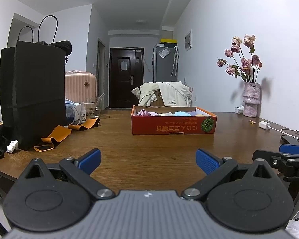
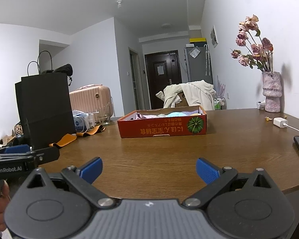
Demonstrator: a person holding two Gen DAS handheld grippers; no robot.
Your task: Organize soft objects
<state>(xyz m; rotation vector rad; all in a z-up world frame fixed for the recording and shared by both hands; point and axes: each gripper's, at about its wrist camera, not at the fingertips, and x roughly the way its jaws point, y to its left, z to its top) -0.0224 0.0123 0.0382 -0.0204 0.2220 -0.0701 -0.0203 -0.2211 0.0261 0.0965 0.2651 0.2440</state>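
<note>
Soft objects [image 1: 165, 113] in pink, lilac, pale yellow and light blue lie bunched together inside a shallow orange cardboard box [image 1: 173, 127] with a green pumpkin printed on its front, which we see sitting mid-table on the brown wooden table [image 1: 149, 145]. We hold the left gripper [image 1: 148, 162] and right gripper [image 2: 149, 170] low over the near edge, well apart from the box, both with blue-padded fingers spread wide and holding nothing. A black paper bag [image 1: 32, 97] stands to the left and a vase of dried roses [image 1: 250, 99] to the right.
</note>
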